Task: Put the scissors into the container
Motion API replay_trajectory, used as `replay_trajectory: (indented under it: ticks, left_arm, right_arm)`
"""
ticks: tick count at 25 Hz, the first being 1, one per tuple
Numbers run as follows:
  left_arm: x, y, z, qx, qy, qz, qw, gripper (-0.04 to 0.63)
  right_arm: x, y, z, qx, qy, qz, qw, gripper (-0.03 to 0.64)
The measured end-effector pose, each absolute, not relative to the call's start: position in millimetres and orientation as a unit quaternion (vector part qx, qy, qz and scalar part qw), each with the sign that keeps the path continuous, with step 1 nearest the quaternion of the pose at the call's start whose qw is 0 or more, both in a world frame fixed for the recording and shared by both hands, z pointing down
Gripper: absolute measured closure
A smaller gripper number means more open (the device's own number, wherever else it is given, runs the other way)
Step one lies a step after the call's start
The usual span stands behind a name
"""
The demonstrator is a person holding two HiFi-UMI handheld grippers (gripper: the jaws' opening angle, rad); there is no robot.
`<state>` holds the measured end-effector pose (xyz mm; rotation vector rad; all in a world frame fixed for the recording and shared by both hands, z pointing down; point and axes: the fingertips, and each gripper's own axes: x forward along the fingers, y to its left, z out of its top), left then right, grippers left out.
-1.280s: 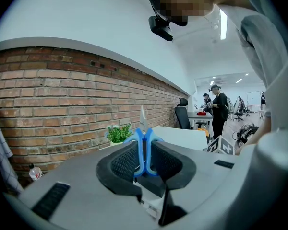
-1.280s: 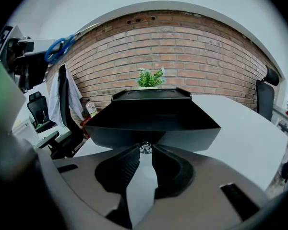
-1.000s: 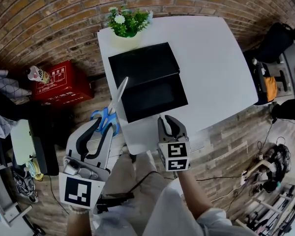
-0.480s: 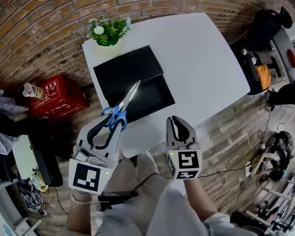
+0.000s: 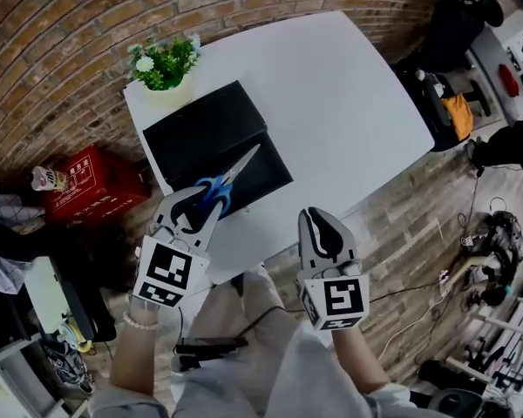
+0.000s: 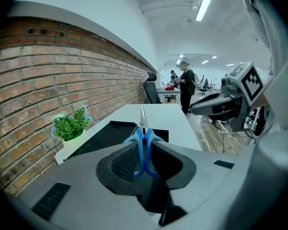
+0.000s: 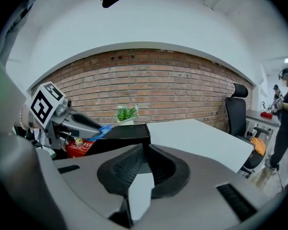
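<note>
Scissors (image 5: 229,178) were in the left tool (image 5: 194,205) in the head view. Its jaws were shut on the blue handles. The shiny blades poked out over the near part of the black container (image 5: 200,129) on the white desk (image 5: 331,111). The right tool (image 5: 321,225) hung on the near side of the container, off to the right and well apart from it. Its jaws were closed together with nothing in them.

The left gripper view showed what the head view did not. The jaws squeezed both blue handles flat together. The blades were closed and pointed straight at the container. A little plant (image 6: 71,124) stood by the container's far left corner.

The right gripper view showed things from the side. The blue handle stuck out of the left tool, about level with the container's top, by its left end. The blades were too thin to see there.

I think the scissors are light, hard and stiff. The metal is smooth and the tip is sharp, so the handles are the best place to hold. Held only at that end, they could tip or slip.
</note>
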<state>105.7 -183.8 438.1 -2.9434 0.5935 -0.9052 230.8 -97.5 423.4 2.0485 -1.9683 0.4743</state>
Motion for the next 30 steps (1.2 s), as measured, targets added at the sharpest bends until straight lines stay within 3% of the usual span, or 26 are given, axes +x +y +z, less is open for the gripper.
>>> replay_trajectory:
  ticks: [16,30]
  left_arm:
    - [148.9,-190.1,540.1,-0.874,0.055,-0.48,0.044,0.496]
    - [148.3,-192.8,572.2,-0.84,0.04,-0.539,0.045,0.495]
  right_arm:
    - [259.3,-84.0,431.9,0.721,-0.658,0.18,0.122,0.554]
    - [260.1,-84.2,436.4,0.724,-0.653,0.186,0.12,0.554]
